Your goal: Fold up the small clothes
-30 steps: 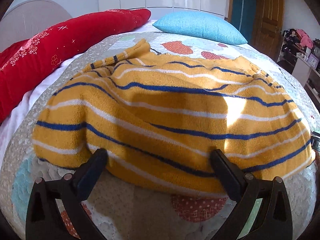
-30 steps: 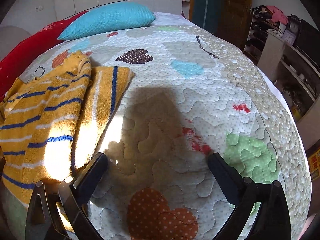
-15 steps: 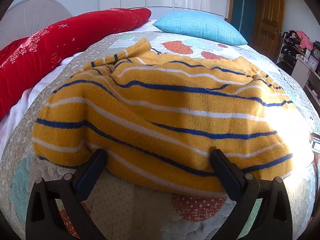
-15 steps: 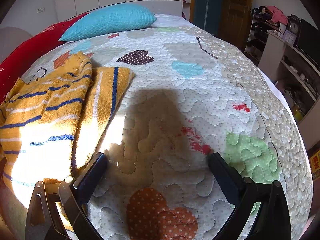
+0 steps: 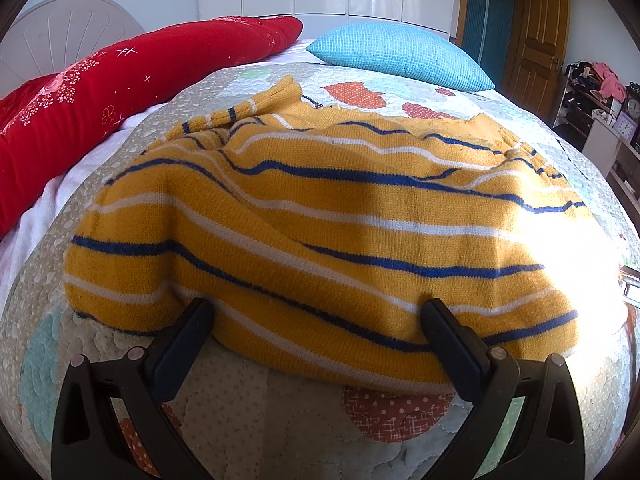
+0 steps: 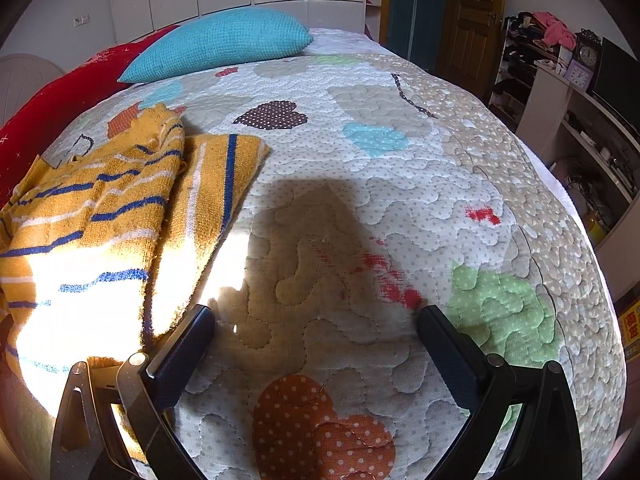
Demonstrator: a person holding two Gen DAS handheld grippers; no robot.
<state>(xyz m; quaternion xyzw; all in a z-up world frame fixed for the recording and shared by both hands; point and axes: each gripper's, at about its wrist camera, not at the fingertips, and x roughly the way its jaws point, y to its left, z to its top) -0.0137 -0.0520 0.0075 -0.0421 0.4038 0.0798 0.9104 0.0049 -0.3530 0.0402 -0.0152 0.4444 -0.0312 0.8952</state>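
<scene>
A small mustard-yellow knit sweater [image 5: 320, 232] with blue and white stripes lies rumpled on the quilted bedspread [image 5: 280, 420]. My left gripper [image 5: 318, 316] is open, its fingertips at the sweater's near hem, holding nothing. In the right wrist view the same sweater [image 6: 100, 220] lies at the left, one sleeve [image 6: 216, 192] spread flat beside it. My right gripper [image 6: 316, 320] is open and empty over bare quilt [image 6: 380, 200], to the right of the sweater.
A long red bolster [image 5: 100, 80] lies along the left of the bed and a turquoise pillow [image 5: 400, 56] sits at its head. Shelves with clutter [image 6: 568, 92] and a wooden door [image 6: 472, 20] stand to the right. Bright sun falls on the sweater's near right part.
Both grippers have barely moved. The sun patch on the sweater has grown as the shadow shifted. The sweater lies as before.
</scene>
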